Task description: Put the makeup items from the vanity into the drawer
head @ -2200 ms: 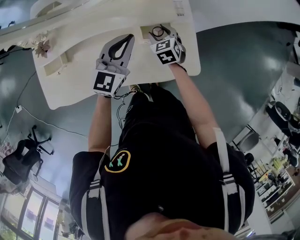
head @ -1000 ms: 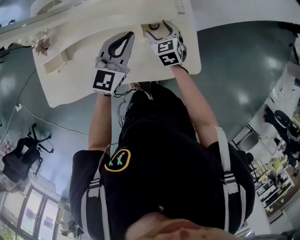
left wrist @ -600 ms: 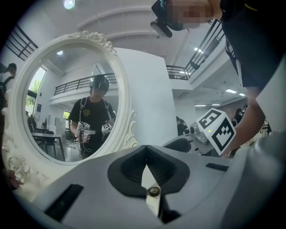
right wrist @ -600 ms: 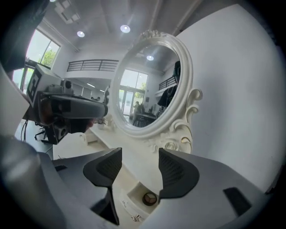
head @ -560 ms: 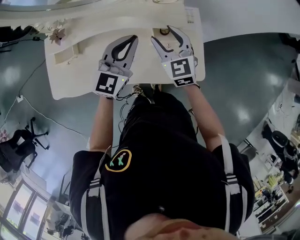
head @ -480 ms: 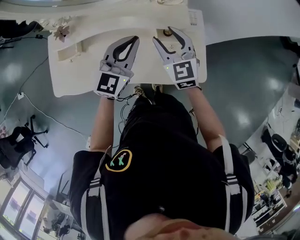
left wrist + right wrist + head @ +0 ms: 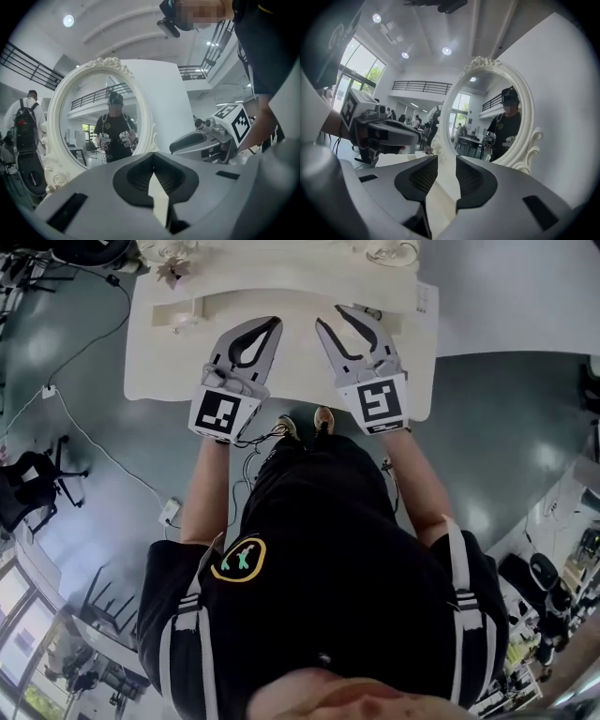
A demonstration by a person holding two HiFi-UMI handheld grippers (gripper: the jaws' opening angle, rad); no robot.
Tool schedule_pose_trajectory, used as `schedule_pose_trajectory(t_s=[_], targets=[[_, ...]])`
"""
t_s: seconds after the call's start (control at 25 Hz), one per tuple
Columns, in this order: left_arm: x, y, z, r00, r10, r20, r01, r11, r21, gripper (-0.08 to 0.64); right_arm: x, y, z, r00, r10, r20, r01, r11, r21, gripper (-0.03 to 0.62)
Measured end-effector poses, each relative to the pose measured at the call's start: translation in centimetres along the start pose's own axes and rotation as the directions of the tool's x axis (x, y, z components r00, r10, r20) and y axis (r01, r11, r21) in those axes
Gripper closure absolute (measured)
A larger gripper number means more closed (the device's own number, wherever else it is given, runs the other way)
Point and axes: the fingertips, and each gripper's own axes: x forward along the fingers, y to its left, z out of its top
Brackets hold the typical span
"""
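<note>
Left tongs [image 7: 273,324] pressed together and empty, right tongs [image 7: 330,316] just narrowed to an empty slit, faced the mirror [image 7: 101,122]; a hasty reach risked toppling makeup items [image 7: 389,252] along the tabletop's [image 7: 169,352] back edge

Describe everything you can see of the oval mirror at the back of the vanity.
The oval mirror stands upright in front of a plain white wall panel. Its frame is white and looks like carved wood or moulded resin, with a floral crest on top and scrolls low on the sides. The glass is whole and clean. It reflects the person in a black top and a bright hall with railed galleries. Its foot is out of sight, and nothing seen touches it.
</note>
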Motion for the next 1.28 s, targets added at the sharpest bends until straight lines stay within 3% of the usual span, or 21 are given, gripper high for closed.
schedule_pose_trajectory(t_s=[0.12,0.2,0.28,0.44,0.6,0.92,1.28], targets=[[-2.3,1.0,-0.2,0.999,0.037,-0.007,-0.036,0.998,0.045,0.541,0.0,1.9,1.8,0.998,0.032,0.047,-0.031,0.999,-0.019,0.503],[-3.5,1.4,0.3,0.998,0.061,0.001,-0.061,0.997,0.039,0.541,0.1,2.9,3.3,0.993,0.061,0.098,-0.057,0.997,-0.047,0.569],[-4.6,1.7,0.8,0.996,0.086,0.006,-0.086,0.996,0.014,0.541,0.3,4.1,5.0,0.979,0.109,0.171,-0.101,0.993,-0.053,0.571],[-6.9,2.6,0.9,0.993,0.122,0.008,-0.122,0.993,0.008,0.541,0.5,7.0,6.9,0.942,0.206,0.266,-0.221,0.975,0.029,0.571],[-8.8,3.1,0.9,0.991,0.137,0.014,-0.137,0.991,0.005,0.541,1.1,9.4,7.3,0.925,0.251,0.286,-0.27,0.963,0.027,0.571],[-9.0,2.8,2.3,0.988,0.151,0.024,-0.151,0.988,0.007,0.541,1.0,9.8,8.5,0.911,0.279,0.304,-0.292,0.956,-0.001,0.572],[-8.9,2.9,2.8,0.989,0.147,0.03,-0.147,0.989,0.004,0.541,1.3,9.7,7.8,0.918,0.272,0.289,-0.285,0.959,0.0,0.572]])
